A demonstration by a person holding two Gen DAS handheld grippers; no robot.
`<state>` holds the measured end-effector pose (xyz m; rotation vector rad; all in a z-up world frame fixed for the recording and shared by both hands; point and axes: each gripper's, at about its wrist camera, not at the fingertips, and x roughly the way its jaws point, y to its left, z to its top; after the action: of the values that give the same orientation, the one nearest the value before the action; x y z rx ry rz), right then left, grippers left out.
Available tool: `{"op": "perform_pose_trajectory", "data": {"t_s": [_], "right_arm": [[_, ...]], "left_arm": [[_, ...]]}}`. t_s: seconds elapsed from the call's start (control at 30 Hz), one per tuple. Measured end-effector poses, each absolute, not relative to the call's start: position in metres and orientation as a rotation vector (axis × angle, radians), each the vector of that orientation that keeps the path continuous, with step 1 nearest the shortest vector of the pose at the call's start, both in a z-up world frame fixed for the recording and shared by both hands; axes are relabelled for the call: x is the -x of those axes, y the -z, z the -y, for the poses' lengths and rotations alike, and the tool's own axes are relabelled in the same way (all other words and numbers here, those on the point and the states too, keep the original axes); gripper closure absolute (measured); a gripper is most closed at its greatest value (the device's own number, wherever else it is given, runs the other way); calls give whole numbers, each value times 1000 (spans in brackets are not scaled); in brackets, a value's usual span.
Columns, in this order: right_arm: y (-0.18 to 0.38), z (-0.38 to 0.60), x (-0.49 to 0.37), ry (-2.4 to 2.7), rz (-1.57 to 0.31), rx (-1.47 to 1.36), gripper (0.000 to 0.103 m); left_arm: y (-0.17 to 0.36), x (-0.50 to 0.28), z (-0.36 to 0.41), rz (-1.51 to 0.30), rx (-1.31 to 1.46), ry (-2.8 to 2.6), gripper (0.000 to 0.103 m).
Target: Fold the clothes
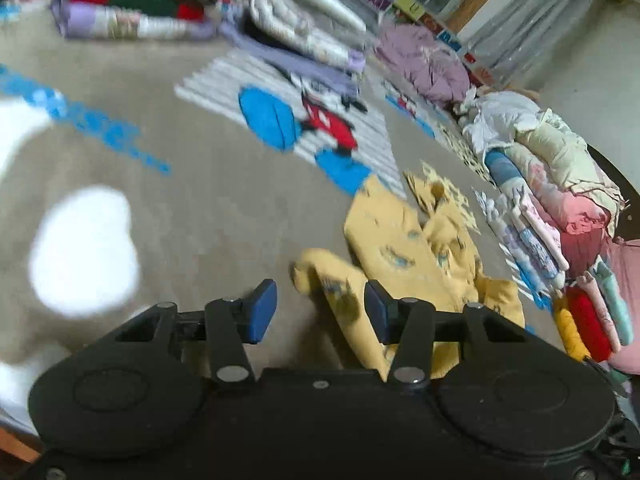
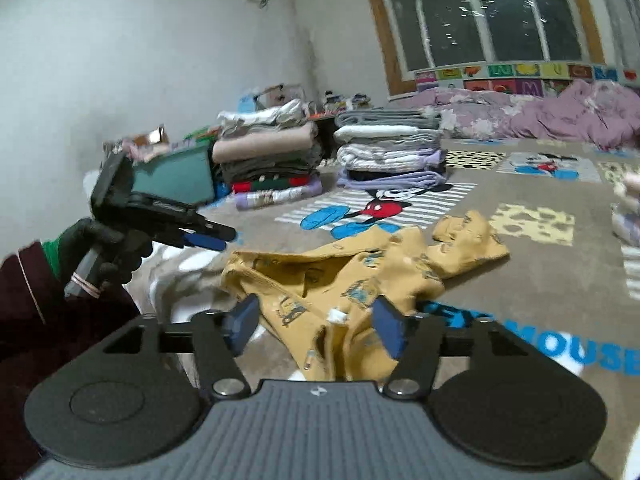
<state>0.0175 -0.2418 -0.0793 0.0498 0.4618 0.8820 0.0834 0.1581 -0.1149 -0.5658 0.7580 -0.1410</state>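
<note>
Blanket [image 2: 540, 264] bears yellow garment [image 2: 340, 280] (crumpled) before right claw [image 2: 316, 326].

Yellow garment [image 2: 348, 280], small blue-grey printed figures all over. Under it I see a tan blanket [image 1: 192, 208] with a red, black and blue cartoon mouse on grey-white stripes, plus blue lettering. Both grippers black with blue pads [image 2: 390, 326]. Purple quilt [image 2: 560, 114] at the back. Glove [image 2: 116, 248] dark.

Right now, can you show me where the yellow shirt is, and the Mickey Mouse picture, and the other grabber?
yellow shirt [image 2: 352, 280]: right wrist view, crumpled middle.
Mickey Mouse picture [image 2: 380, 207]: right wrist view, red shorts on the blanket.
left gripper [image 2: 210, 240]: right wrist view, blue fingertips.
</note>
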Motion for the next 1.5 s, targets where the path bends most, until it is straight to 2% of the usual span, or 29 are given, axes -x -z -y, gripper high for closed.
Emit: {"op": "perform_pose_trajectory", "data": {"t_s": [0.2, 0.27, 0.3, 0.37, 0.4, 0.47, 0.53, 0.57, 0.6, 0.7, 0.97, 1.13, 1.17, 1.2, 1.33, 1.4, 1.43, 1.47, 1.5], "right_arm": [[98, 244, -56, -784, -563, -221, 32], [104, 244, -69, -749, -596, -278, 32], [107, 245, -75, -732, -612, -306, 32], [114, 245, -88, -697, -645, -363, 32], [117, 246, -95, -679, -660, -391, 32], [123, 246, -108, -643, -692, -447, 32], [119, 251, -110, -623, -670, -459, 44], [115, 254, -111, -615, -652, -460, 71], [112, 257, -111, -607, -634, -460, 85], [101, 265, -111, -583, -580, -462, 94], [73, 288, -112, -519, -436, -464, 96], [56, 319, -103, -430, -368, -517, 96], [56, 323, -99, -421, -366, -523, 96], [57, 326, -94, -415, -367, -522, 96], [81, 325, -86, -398, -485, -521, 95], [84, 322, -86, -372, -492, -492, 88], [85, 320, -86, -359, -496, -477, 83], [86, 319, -87, -346, -499, -462, 73], [88, 317, -87, -333, -503, -447, 61]], "left_arm": [[127, -95, -149, -770, 601, 168, 58], [130, -103, -147, -768, 602, 174, 69], [130, -106, -144, -761, 592, 181, 82], [130, -111, -140, -745, 573, 196, 88], [130, -113, -138, -734, 570, 210, 95], [128, -116, -135, -711, 571, 235, 97], [125, -117, -132, -686, 559, 249, 99], [122, -119, -130, -670, 551, 260, 99], [119, -120, -129, -652, 542, 268, 99], [110, -126, -126, -591, 520, 292, 99], [87, -159, -113, -460, 543, 386, 99], [93, -192, -102, -464, 574, 391, 99], [99, -196, -101, -498, 558, 355, 99], [104, -199, -99, -532, 540, 317, 94], [117, -203, -105, -600, 497, 203, 86], [108, -198, -110, -576, 513, 210, 79], [103, -194, -108, -561, 512, 237, 68], [97, -190, -106, -547, 512, 264, 61], [94, -188, -101, -541, 509, 302, 49]]}}
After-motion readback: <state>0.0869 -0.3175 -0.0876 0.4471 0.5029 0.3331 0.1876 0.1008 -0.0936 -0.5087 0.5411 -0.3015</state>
